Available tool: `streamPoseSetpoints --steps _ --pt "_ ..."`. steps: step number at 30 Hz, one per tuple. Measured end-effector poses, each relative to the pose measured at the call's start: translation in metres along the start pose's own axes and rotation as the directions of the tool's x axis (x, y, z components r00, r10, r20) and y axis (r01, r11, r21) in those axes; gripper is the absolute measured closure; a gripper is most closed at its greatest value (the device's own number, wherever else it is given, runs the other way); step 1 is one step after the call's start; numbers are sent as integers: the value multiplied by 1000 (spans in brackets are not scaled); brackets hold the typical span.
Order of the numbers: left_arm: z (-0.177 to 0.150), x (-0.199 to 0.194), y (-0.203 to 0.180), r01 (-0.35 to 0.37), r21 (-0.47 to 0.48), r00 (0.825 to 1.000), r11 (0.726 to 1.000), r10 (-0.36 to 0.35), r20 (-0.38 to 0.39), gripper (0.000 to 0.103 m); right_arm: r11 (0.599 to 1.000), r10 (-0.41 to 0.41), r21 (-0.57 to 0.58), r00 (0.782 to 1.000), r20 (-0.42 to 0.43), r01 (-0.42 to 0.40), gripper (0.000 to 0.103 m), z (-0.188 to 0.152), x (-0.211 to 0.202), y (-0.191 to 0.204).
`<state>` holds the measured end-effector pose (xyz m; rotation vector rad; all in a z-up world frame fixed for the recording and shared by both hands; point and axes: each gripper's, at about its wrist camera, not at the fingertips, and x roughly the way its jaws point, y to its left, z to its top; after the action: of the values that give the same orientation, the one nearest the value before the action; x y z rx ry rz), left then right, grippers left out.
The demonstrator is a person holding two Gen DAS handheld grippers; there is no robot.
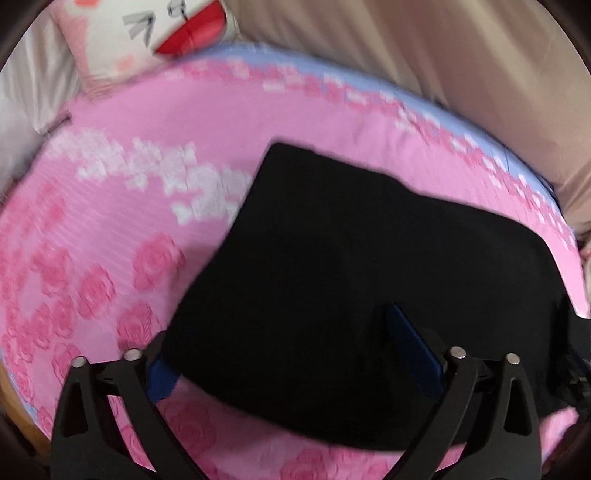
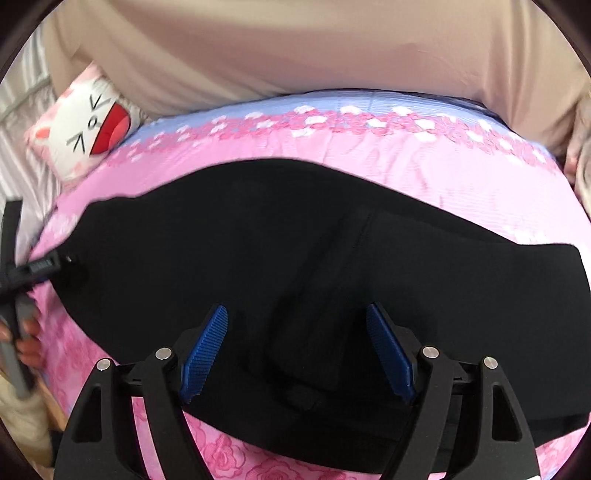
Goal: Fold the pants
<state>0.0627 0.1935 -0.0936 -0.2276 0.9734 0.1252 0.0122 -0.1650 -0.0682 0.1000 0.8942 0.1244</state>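
Black, soft, matte fabric: the pants (image 2: 295, 266) lie flat on the pink rose-print bedspread (image 1: 92, 229), already doubled into a long band running side to side. They look light and floppy, so I reckon they'll sag from wherever I pinch, and a grab should catch every layer at an edge. My right gripper (image 2: 297, 350) hovers over the near edge, blue pads spread wide with nothing between them. My left gripper (image 1: 284, 354) is wide too, straddling the near end of the cloth, pads not pressing. The two short ends look like the best holds. A cartoon cat cushion (image 1: 147, 33) sits at the far corner, beige curtain (image 2: 295, 48) behind
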Motion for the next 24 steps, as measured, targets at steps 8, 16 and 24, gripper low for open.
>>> streamPoseSetpoints --steps 8,16,24 --pt "18 -30 -26 164 6 986 986 -165 12 82 984 -78 171 989 126 56 20 -1 -41 -62" --pt "17 -137 -212 306 407 916 861 -383 122 79 922 -187 376 956 227 91 19 -24 -92 -154" --pt "-96 -92 -404 282 650 946 705 -318 -66 29 838 -267 532 942 202 123 18 -79 -126 -235"
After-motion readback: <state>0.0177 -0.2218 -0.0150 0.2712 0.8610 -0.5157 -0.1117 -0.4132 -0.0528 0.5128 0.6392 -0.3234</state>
